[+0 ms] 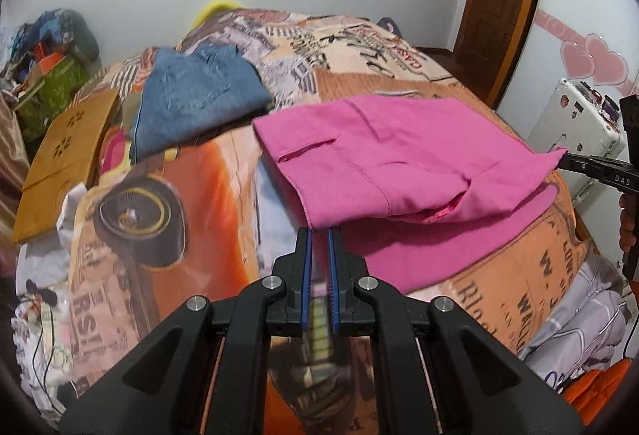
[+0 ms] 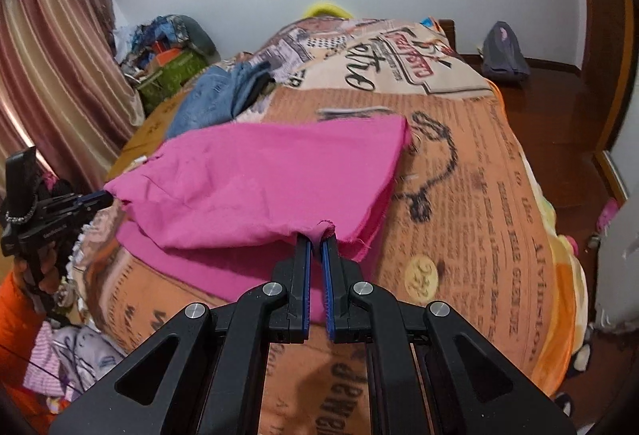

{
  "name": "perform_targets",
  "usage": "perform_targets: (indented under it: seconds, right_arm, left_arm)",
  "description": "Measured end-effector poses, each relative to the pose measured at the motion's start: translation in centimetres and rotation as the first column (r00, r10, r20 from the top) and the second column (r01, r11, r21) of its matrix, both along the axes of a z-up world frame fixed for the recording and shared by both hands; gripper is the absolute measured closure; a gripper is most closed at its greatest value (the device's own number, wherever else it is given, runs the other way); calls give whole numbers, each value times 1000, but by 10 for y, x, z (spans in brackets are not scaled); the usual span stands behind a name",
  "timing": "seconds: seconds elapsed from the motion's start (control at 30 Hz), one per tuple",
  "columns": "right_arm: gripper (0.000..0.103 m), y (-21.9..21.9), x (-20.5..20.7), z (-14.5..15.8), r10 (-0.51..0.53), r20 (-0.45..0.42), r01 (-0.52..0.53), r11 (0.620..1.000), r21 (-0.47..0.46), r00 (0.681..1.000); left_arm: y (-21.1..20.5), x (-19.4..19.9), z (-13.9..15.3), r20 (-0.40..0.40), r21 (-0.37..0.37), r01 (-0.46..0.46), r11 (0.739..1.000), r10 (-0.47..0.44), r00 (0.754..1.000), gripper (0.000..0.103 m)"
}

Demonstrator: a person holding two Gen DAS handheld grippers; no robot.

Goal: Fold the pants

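Pink pants [image 1: 399, 163] lie folded over on the bed's printed orange blanket [image 1: 167, 171], the upper layer lifted by its 2 near corners above the lower one. Left gripper [image 1: 319, 231] pinches one corner between its blue-padded fingers [image 1: 306, 259]; right gripper [image 2: 316, 238] pinches the other, a small tuft of cloth poking up between its closed tips. Each gripper shows in the other's view at the fabric's edge. Folded blue jeans [image 1: 191, 95] rest farther back, beside a brown cardboard box [image 1: 68, 155].
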State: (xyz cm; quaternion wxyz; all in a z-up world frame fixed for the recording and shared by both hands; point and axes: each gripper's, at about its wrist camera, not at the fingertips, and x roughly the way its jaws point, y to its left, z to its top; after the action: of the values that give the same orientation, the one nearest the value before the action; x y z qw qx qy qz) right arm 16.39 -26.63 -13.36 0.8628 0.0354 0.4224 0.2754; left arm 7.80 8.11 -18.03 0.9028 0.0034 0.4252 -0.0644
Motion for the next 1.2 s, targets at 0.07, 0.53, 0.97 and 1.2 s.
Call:
perform_targets:
  seconds: [0.07, 0.53, 0.97, 1.2]
  right_arm:
    - [98, -2, 0, -4, -12, -17, 12, 1000, -5, 1000]
    - [90, -20, -8, 12, -69, -4, 68, 994, -83, 998]
    - [66, 47, -17, 15, 134, 40, -127, 983, -135, 990]
    - [62, 73, -18, -2, 206, -2, -203, 963, -180, 979]
  left_arm:
    - [3, -2, -3, -13, -7, -10, 1000, 10, 1000, 96]
    - [-7, -3, 24, 43, 25, 18, 1000, -19, 999, 60]
    - [-67, 14, -20, -78, 194, 162, 968, -150, 986, 35]
    - [-80, 24, -16, -49, 250, 173, 953, -166, 985, 35]
